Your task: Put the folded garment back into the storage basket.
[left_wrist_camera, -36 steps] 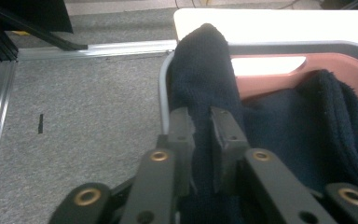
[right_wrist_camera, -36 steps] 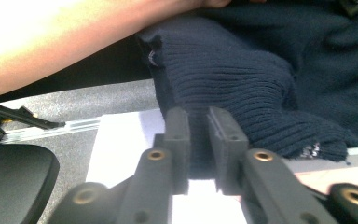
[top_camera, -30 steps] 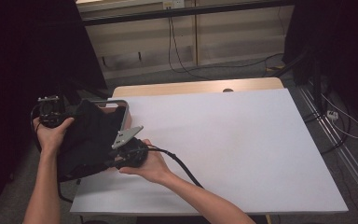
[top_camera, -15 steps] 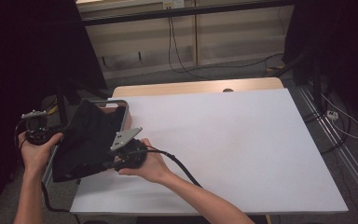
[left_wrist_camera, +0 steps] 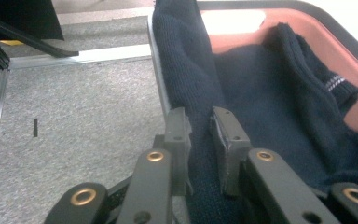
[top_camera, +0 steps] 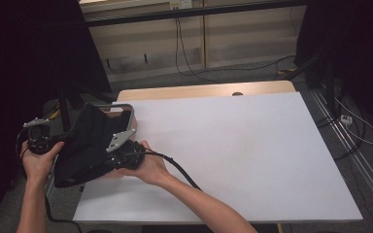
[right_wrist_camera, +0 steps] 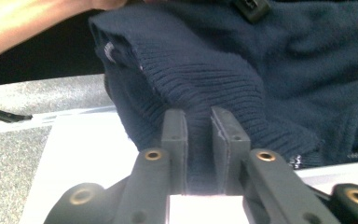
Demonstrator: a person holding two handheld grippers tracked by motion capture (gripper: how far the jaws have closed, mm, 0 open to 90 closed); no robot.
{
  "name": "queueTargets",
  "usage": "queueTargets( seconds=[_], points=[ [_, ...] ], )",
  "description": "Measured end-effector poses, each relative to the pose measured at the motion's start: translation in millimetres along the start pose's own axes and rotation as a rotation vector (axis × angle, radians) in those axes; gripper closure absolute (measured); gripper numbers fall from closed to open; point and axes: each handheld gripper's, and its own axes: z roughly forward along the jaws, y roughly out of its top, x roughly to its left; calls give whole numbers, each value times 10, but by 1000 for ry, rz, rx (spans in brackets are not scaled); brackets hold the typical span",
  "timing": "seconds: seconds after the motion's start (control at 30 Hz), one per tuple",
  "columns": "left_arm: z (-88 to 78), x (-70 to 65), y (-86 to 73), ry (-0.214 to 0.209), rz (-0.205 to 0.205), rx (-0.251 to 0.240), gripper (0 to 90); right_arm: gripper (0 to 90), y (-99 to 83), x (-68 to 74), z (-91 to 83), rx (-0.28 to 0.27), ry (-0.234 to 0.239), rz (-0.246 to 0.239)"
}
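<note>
Surface (top_camera: 252, 160): a white board on a wooden tabletop, bare except at its left edge, where the tray sits.

Tray (top_camera: 126, 110): grey rim, reddish-pink inside, at the left edge of the surface, with its far corner showing beyond the sweater. In the left gripper view its rim (left_wrist_camera: 326, 18) curves round the top right and the pink floor shows behind the knit.

Sweater (top_camera: 90, 145): dark navy knit, bunched up in and over the tray, draped across the tray's left rim and spilling toward the near left corner of the surface. In the left gripper view (left_wrist_camera: 261, 93) one fold hangs over the tray's left rim, and a cuff with a thin pale stripe lies toward the tray's right side. In the right gripper view (right_wrist_camera: 242, 60) a ribbed hem or cuff faces the camera, just above the white surface.

Left gripper (top_camera: 58, 144): held off the tray's left side, beyond the surface edge. Its jaws have just been closing, and in its own view (left_wrist_camera: 199, 135) they pinch the fold of sweater hanging over the tray rim.

Right gripper (top_camera: 110, 160): at the tray's near right side, over the surface. Its jaws have just been closing too; in its own view (right_wrist_camera: 198, 135) they clamp the ribbed edge of the sweater.
</note>
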Motion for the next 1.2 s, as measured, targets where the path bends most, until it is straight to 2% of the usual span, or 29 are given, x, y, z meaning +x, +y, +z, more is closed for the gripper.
queueTargets(
  seconds=[0.03,0.1,0.17,0.23,0.27,0.4,0.5,0.57,0.77,0.8,0.87,0.93,1.0,1.07,1.13,1.2],
  points=[
    [0,0,0,0,0,0,787,823,-4,-19,1,-3,4,13],
    [48,13,42,14,-35,4,795,841,-11,-71,-7,-8,18,45],
    [82,26,71,17,-55,0,797,846,-14,-113,-12,-5,2,60],
    [96,26,77,24,-51,-3,798,849,-20,-154,-10,5,0,68],
    [134,-10,84,35,-24,-8,799,849,-22,-167,-14,8,-6,77],
    [154,-46,59,22,-12,1,799,848,-25,-161,-23,16,-15,71],
    [122,-45,33,25,-11,-9,796,842,-32,-161,-30,15,5,69],
    [68,-43,-21,45,-19,-49,792,831,-36,-155,-44,11,20,69],
    [38,-13,-79,21,-43,-78,768,722,-18,-100,-66,11,12,55],
    [34,2,-89,9,-57,-91,740,693,-22,-103,-76,8,11,55],
    [17,12,-94,27,-44,-80,657,657,-37,-107,-100,-2,14,60],
    [1,5,-106,27,-47,-87,607,616,-52,-115,-131,-14,11,63],
    [-18,4,-111,32,-45,-84,517,582,-72,-139,-184,-36,2,71],
    [-58,10,-131,45,-62,-103,416,543,-94,-166,-229,-52,-3,84],
    [-90,13,-149,39,-74,-128,338,493,-124,-196,-276,-58,-14,92],
    [-117,-7,-172,36,-68,-143,269,443,-148,-211,-306,-53,-22,97]
  ],
)
